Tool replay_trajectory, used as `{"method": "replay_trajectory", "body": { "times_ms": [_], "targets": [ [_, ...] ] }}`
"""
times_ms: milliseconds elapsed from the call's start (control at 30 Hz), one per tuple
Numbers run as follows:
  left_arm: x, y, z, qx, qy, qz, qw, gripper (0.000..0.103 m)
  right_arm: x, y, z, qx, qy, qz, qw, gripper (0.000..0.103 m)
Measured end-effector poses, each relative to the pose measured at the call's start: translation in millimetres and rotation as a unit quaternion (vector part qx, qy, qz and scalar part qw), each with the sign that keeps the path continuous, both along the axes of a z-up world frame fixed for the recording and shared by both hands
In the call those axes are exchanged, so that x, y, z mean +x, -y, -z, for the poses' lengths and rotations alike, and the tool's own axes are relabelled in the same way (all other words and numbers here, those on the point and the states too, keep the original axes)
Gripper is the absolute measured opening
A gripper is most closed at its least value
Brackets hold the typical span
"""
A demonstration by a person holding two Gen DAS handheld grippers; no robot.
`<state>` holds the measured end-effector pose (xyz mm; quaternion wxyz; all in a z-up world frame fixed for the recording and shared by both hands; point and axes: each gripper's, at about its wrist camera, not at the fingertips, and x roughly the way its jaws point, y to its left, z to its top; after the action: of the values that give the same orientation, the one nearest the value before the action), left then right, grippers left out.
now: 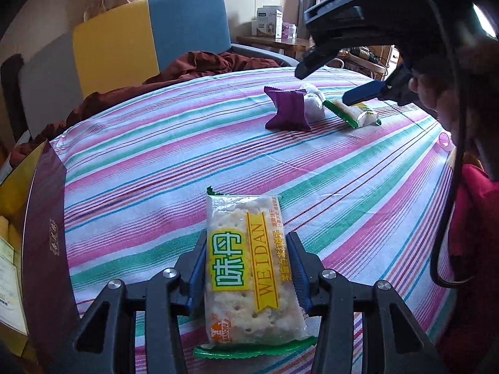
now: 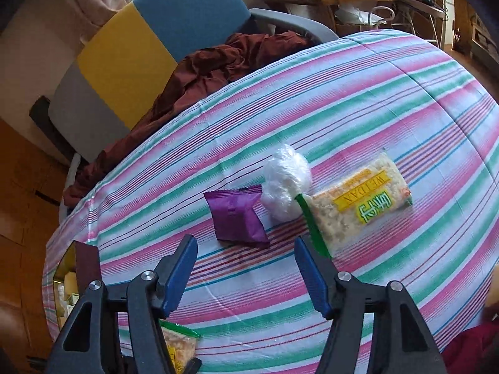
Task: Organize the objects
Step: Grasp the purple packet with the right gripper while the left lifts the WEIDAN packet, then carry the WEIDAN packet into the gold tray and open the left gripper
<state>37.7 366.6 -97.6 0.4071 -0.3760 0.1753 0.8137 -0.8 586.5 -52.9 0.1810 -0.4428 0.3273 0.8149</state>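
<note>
Two clear cracker packets with yellow "WEIDAN" labels and green crimped ends are in play. The nearer cracker packet [image 1: 246, 268] sits lengthwise between the blue pads of the left gripper [image 1: 248, 249], whose jaws press on its long edges — a firm grip, with the packet above the striped pink, green and white tablecloth [image 1: 187, 162]. The second cracker packet [image 2: 355, 208] lies flat on the cloth farther off, its green end touching a crumpled ball of clear plastic wrap [image 2: 285, 187]. Just beside the ball lies a puffed purple foil snack pouch [image 2: 237, 218].

The right gripper [image 2: 246, 268] hovers over the cloth short of the pouch, its blue-padded jaws standing apart with nothing between them; its right fingertip [image 2: 304, 255] overlaps the green end of the second packet in the right wrist view, though contact cannot be told. A dark maroon gift box [image 1: 46, 233] with a yellow interior stands at the table's left edge. Behind the table, a rust-brown cloth [image 2: 224, 62] is heaped on a blue, yellow and grey chair [image 2: 149, 40].
</note>
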Motion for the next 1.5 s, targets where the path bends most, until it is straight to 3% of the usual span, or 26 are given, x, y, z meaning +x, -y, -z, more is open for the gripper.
{"method": "replay_trajectory", "body": {
  "times_ms": [133, 267, 333, 467, 733, 1267, 1500],
  "targets": [
    [-2, -2, 0, 0.004, 0.004, 0.000, 1.0000, 0.048, -29, 4, 18, 0.006, 0.029, -0.009, 1.000, 0.065],
    [-1, -1, 2, 0.008, 0.003, 0.001, 1.0000, 0.048, -40, 0, 35, 0.019, 0.042, -0.010, 0.999, 0.038],
    [-1, 0, 2, 0.009, 0.003, 0.001, 1.0000, 0.048, -37, -4, 33, 0.029, 0.039, -0.008, 0.999, 0.036],
    [-2, 1, 2, 0.014, 0.007, 0.001, 0.9999, 0.048, -35, -2, 31, 0.026, 0.034, -0.025, 0.999, 0.035],
    [0, 1, 1, 0.011, 0.003, -0.001, 0.9999, 0.048, -53, 30, 29, 0.032, 0.031, -0.113, 0.993, 0.035],
    [18, 24, -12, -0.026, -0.002, -0.017, 0.9995, 0.047, -57, 47, 29, 0.068, 0.042, -0.143, 0.986, 0.035],
    [25, 41, -36, -0.013, -0.018, -0.022, 0.9995, 0.047, -57, 56, 29, 0.082, 0.045, -0.161, 0.983, 0.035]
  ]
}}
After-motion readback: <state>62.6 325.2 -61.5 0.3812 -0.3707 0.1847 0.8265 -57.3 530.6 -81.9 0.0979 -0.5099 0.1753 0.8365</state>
